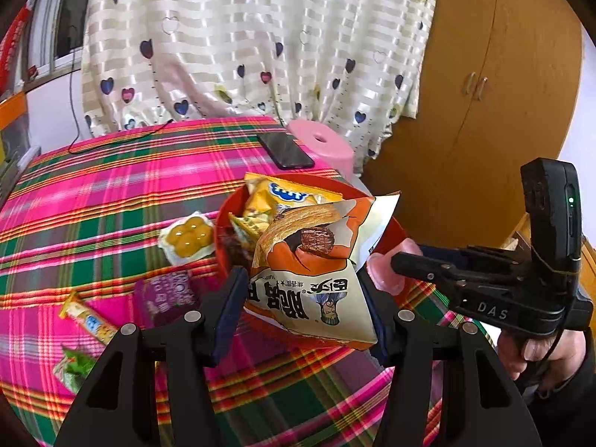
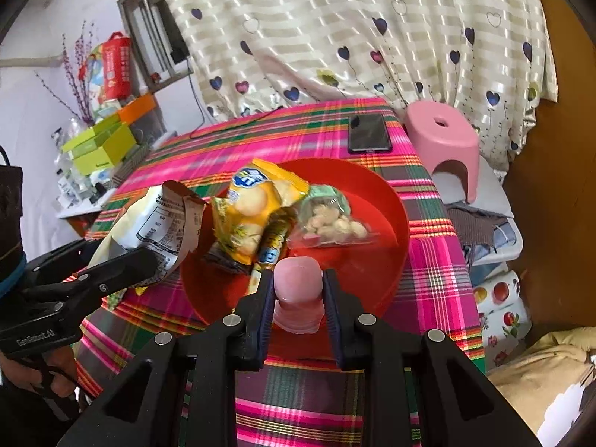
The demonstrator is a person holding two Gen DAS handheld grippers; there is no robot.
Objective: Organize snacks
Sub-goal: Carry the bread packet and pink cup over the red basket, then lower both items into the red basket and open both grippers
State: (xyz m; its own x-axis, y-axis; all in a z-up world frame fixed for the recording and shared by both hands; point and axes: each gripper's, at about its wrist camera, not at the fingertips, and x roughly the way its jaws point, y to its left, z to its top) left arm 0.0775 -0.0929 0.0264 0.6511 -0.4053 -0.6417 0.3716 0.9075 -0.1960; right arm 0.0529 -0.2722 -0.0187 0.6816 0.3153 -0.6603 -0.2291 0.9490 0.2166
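My left gripper (image 1: 303,298) is shut on an orange-and-white snack bag (image 1: 316,260) and holds it over the near rim of the red bowl (image 1: 400,234). My right gripper (image 2: 296,290) is shut on a pink jelly cup (image 2: 297,283) above the bowl's near edge (image 2: 395,216). The bowl holds a yellow biscuit bag (image 2: 253,201), a green nut packet (image 2: 329,219) and other small packets. The right gripper also shows in the left wrist view (image 1: 387,272), and the left gripper with its bag (image 2: 149,223) shows in the right wrist view.
On the plaid tablecloth (image 1: 111,193) left of the bowl lie a yellow jelly pack (image 1: 188,238), a purple packet (image 1: 164,294), a yellow bar (image 1: 89,320) and a green packet (image 1: 74,368). A black phone (image 2: 368,132) lies at the far edge. A pink stool (image 2: 443,141) stands beyond the table.
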